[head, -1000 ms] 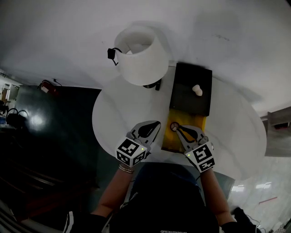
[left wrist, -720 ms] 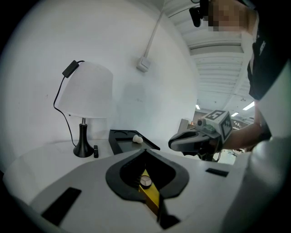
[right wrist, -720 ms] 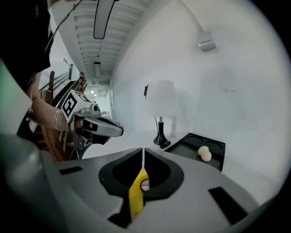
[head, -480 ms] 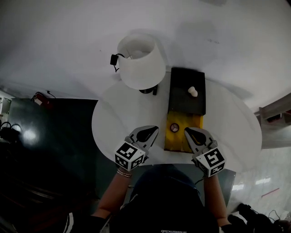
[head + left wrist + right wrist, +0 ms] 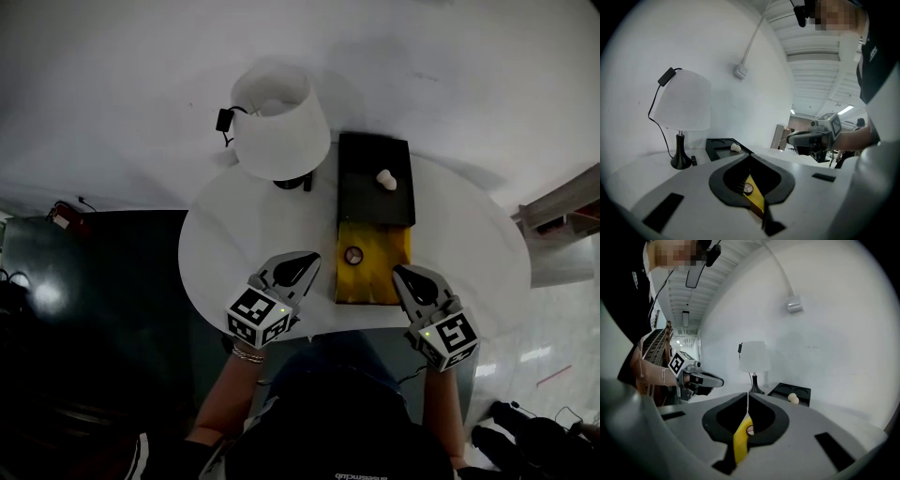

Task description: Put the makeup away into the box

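A small round compact lies on the yellow box part, which adjoins a black tray holding a pale makeup sponge. My right gripper is shut and empty, just right of the yellow part and back from the compact. My left gripper is shut and empty, left of the yellow part. In the right gripper view the compact and the yellow box part show below the closed jaws. In the left gripper view the compact shows the same way.
A white-shaded lamp on a black foot stands at the back left of the round white table, next to the tray. The table's front edge runs under both grippers. A dark floor lies to the left.
My right gripper has drawn back from the compact toward the person and to the right, leaving the compact on the yellow part. The left gripper has shifted only slightly.
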